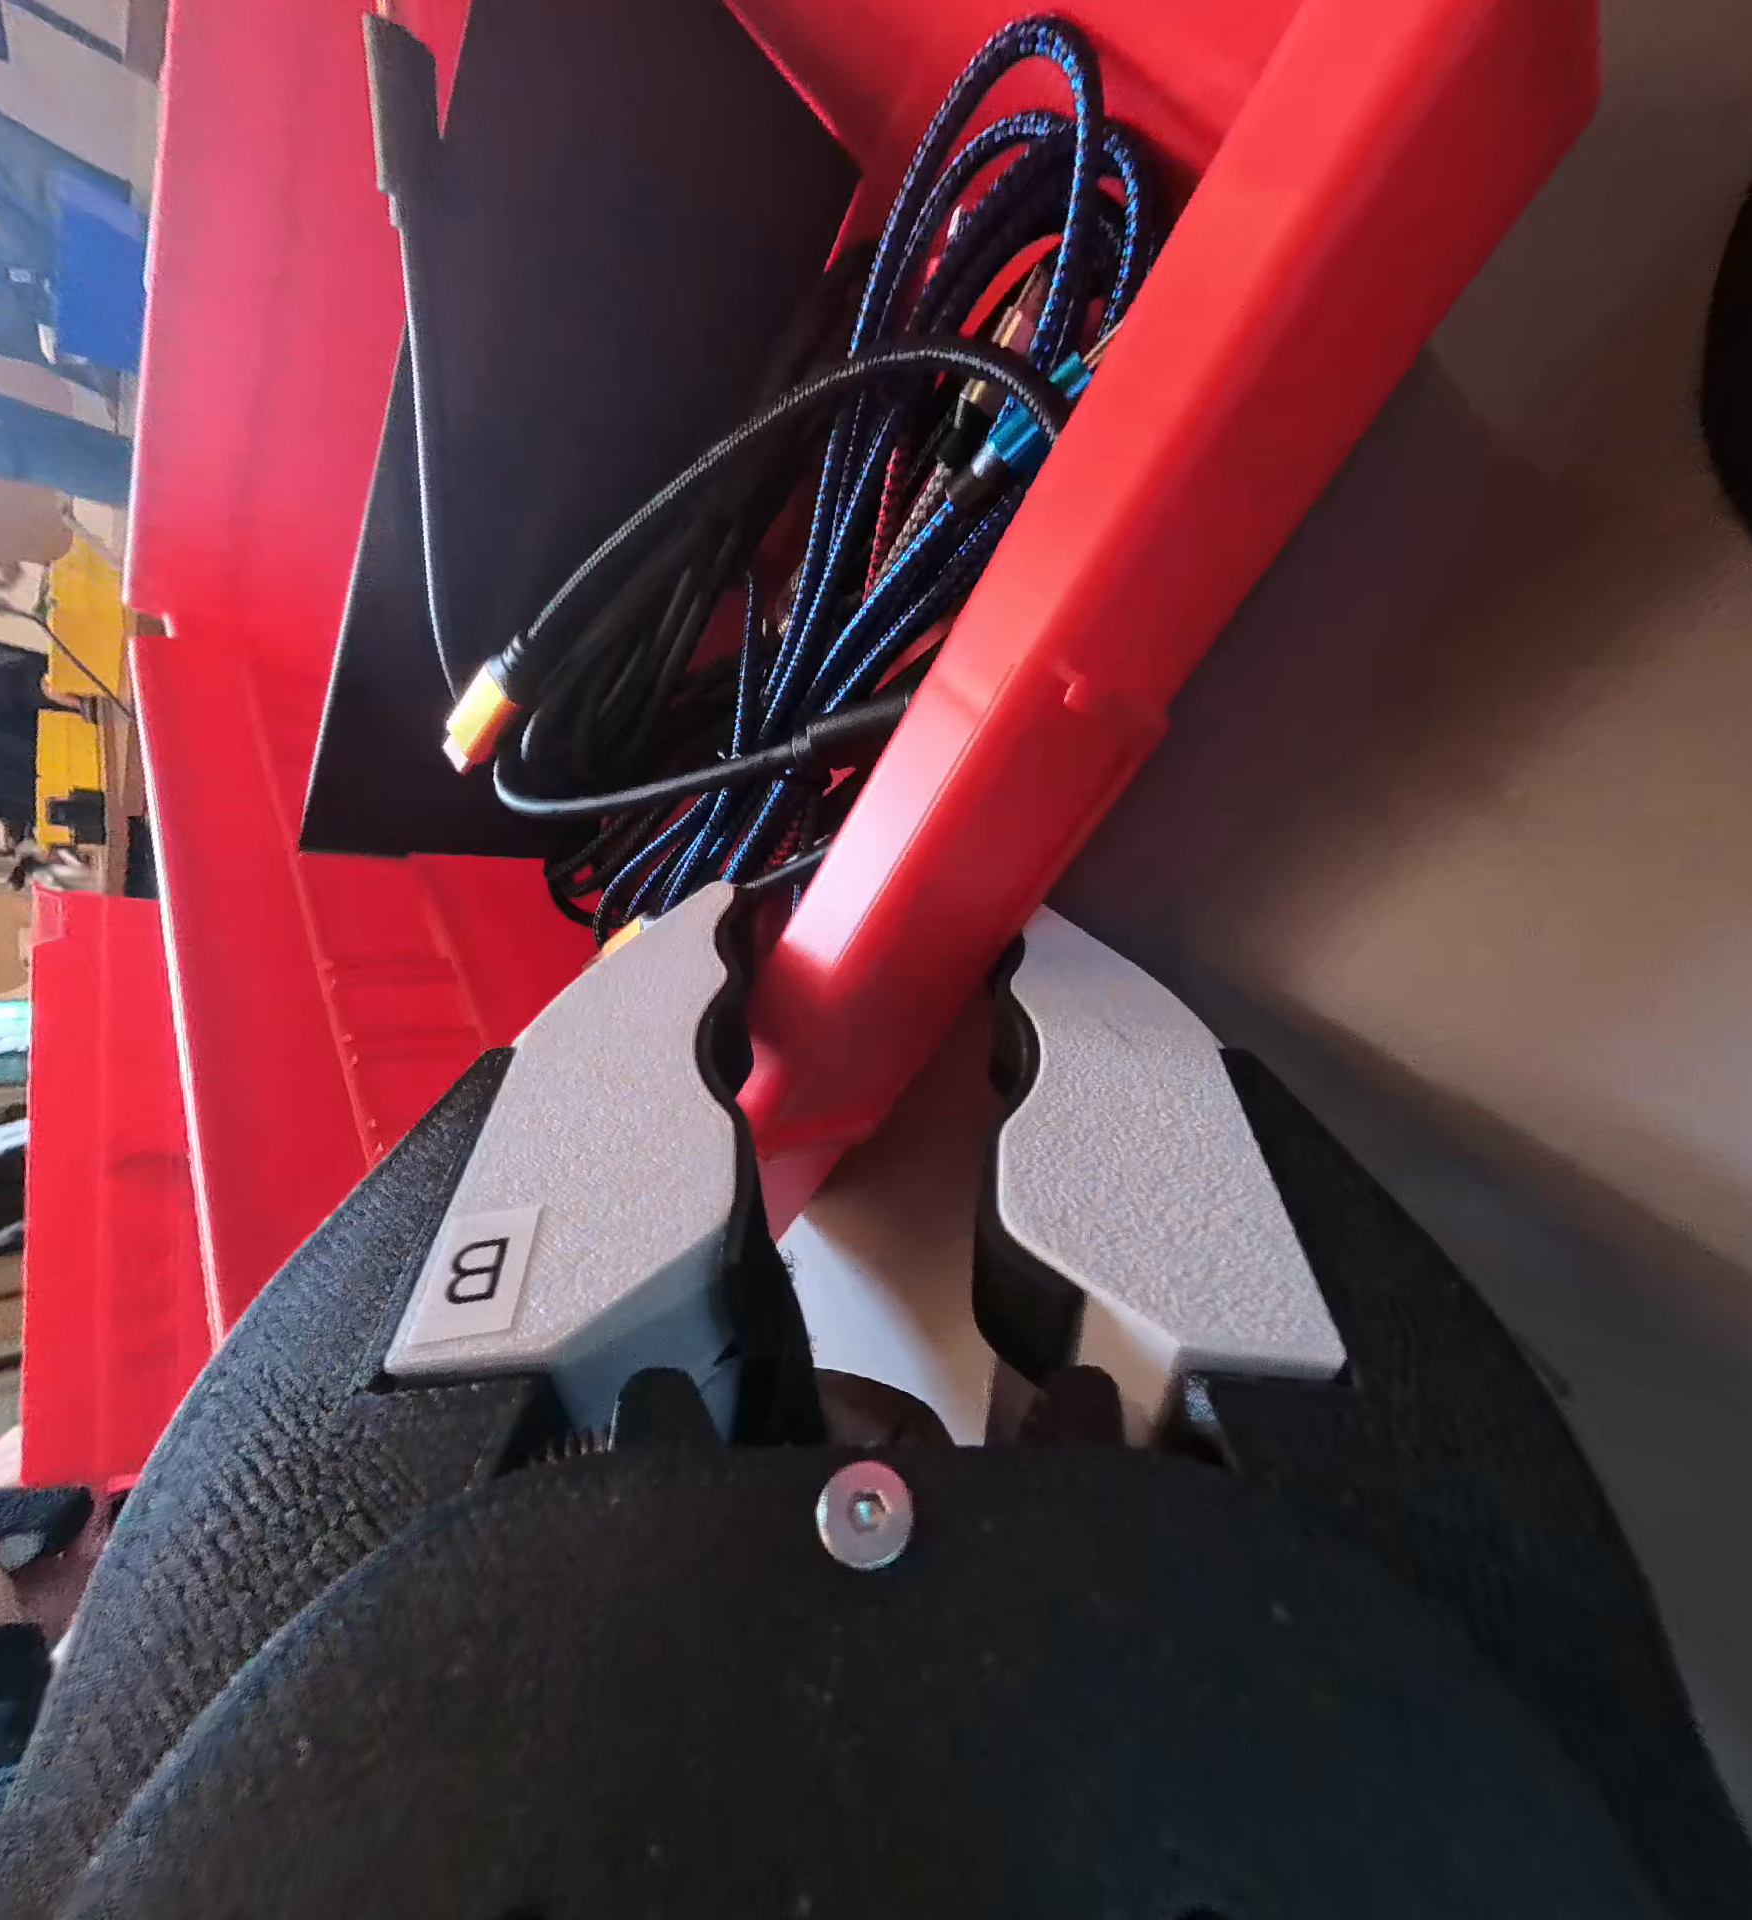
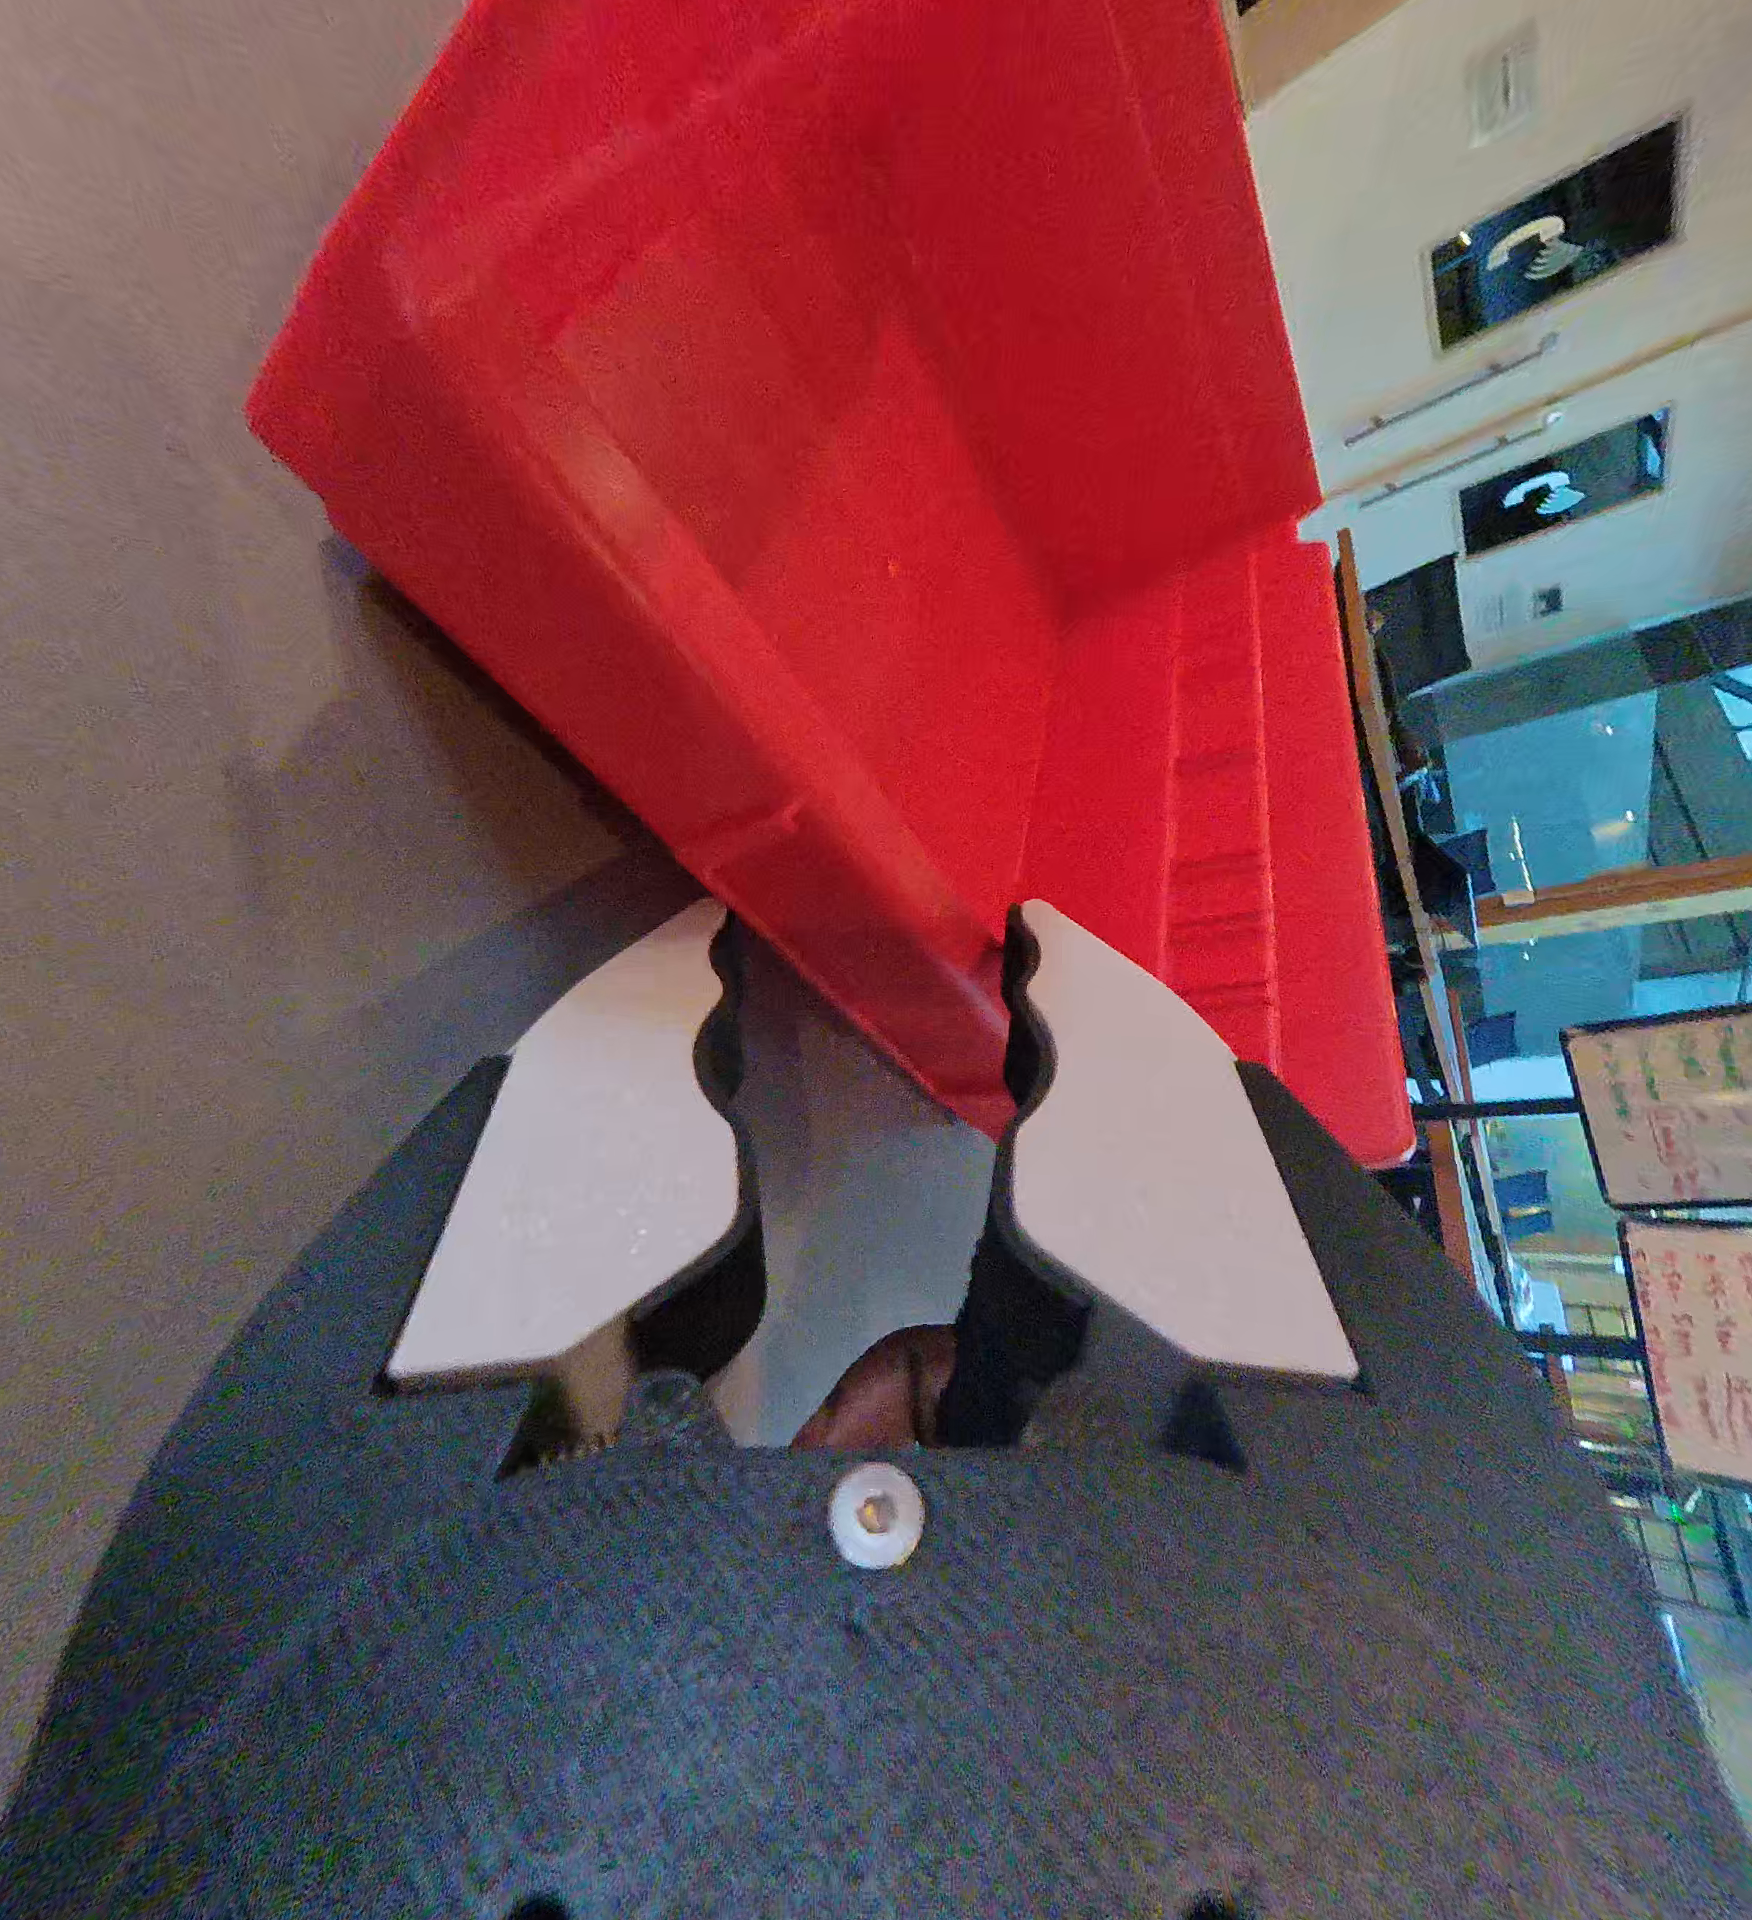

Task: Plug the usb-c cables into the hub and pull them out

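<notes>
We straddle the red bin's rim (image 1: 1059, 665) with our left gripper (image 1: 872, 940), jaws spread. Our right gripper (image 2: 867, 935) likewise gapes around the red bin (image 2: 799, 416). Cables (image 1: 851, 499) lie tangled inside.

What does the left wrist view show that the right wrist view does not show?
Only the left wrist view looks inside the red bin: a tangle of braided cables, a yellow-tipped plug and a black panel. Only the right wrist view shows the bin's outer wall, with shelves behind. Both share the bin rim standing between open fingers: left gripper, right gripper.
</notes>
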